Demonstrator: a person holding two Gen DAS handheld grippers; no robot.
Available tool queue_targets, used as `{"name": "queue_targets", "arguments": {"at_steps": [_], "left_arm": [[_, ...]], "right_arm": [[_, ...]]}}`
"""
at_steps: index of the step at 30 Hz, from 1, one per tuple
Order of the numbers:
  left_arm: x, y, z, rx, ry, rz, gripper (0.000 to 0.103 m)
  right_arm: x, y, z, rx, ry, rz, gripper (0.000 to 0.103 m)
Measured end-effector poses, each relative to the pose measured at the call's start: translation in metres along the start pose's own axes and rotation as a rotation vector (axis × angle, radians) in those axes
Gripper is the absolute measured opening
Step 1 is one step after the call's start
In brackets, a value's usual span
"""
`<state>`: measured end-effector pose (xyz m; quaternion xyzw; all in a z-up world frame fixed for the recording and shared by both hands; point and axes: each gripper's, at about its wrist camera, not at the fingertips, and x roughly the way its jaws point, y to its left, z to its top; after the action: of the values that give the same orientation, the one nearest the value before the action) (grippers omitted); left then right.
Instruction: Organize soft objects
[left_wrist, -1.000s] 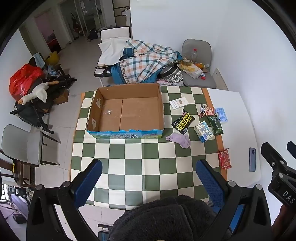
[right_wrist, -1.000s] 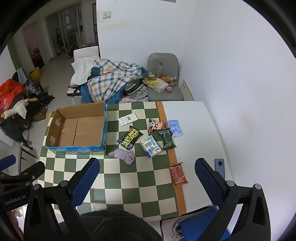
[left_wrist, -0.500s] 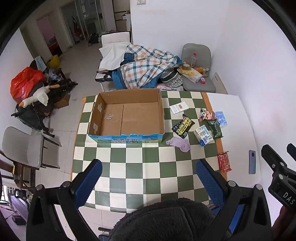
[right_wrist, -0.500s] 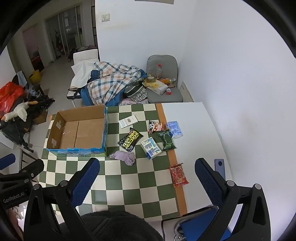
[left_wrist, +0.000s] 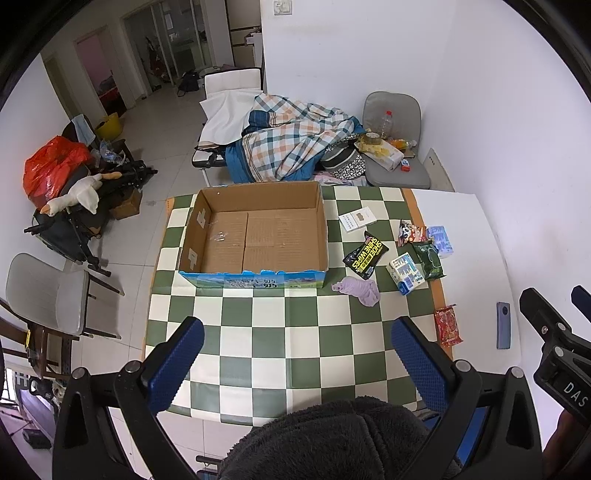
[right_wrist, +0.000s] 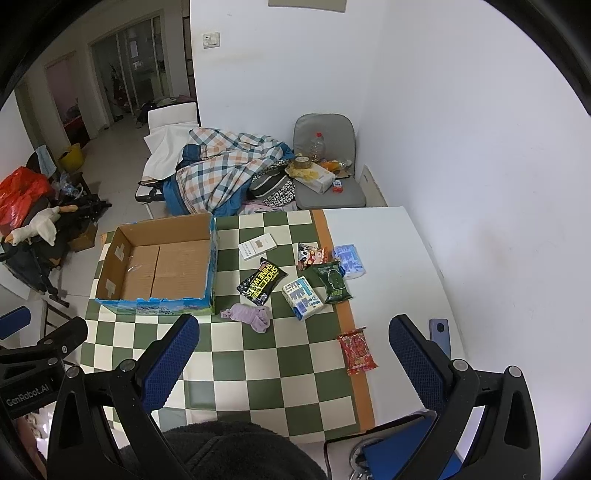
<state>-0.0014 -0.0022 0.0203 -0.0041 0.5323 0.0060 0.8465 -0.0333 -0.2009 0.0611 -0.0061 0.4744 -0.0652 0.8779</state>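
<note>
An open empty cardboard box (left_wrist: 258, 236) (right_wrist: 162, 266) stands on the checkered table (left_wrist: 295, 350) (right_wrist: 258, 369). Right of it lie a purple cloth (left_wrist: 358, 290) (right_wrist: 251, 315), a black wipes pack (left_wrist: 365, 252) (right_wrist: 261, 281), a white-blue tissue pack (left_wrist: 405, 272) (right_wrist: 303, 297), a green packet (left_wrist: 428, 254) (right_wrist: 332, 282), a blue packet (left_wrist: 439, 240) (right_wrist: 349, 260), a snack bag (left_wrist: 408, 232) (right_wrist: 310, 254), a red packet (left_wrist: 447, 325) (right_wrist: 356, 350) and a white card box (left_wrist: 357, 219) (right_wrist: 258, 246). My left gripper (left_wrist: 295, 365) and right gripper (right_wrist: 293, 363) are open and empty, high above the table's near edge.
A phone (left_wrist: 503, 325) (right_wrist: 439, 334) lies on the white table part at right. Behind the table are a plaid blanket pile (left_wrist: 291, 144) (right_wrist: 229, 166) and a grey chair (left_wrist: 395, 147) (right_wrist: 328, 173) with clutter. A grey chair (left_wrist: 48, 291) stands left.
Both grippers have risen and drawn back, so the table and objects look smaller. Nothing on the table has moved.
</note>
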Motion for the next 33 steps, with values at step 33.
{"name": "queue_targets", "arguments": {"at_steps": [33], "left_arm": [[-0.0077, 0.0034, 0.0018, -0.014, -0.017, -0.001, 0.103]], "right_arm": [[-0.0023, 0.0005, 0.0035, -0.001, -0.014, 0.011, 0.103]]}}
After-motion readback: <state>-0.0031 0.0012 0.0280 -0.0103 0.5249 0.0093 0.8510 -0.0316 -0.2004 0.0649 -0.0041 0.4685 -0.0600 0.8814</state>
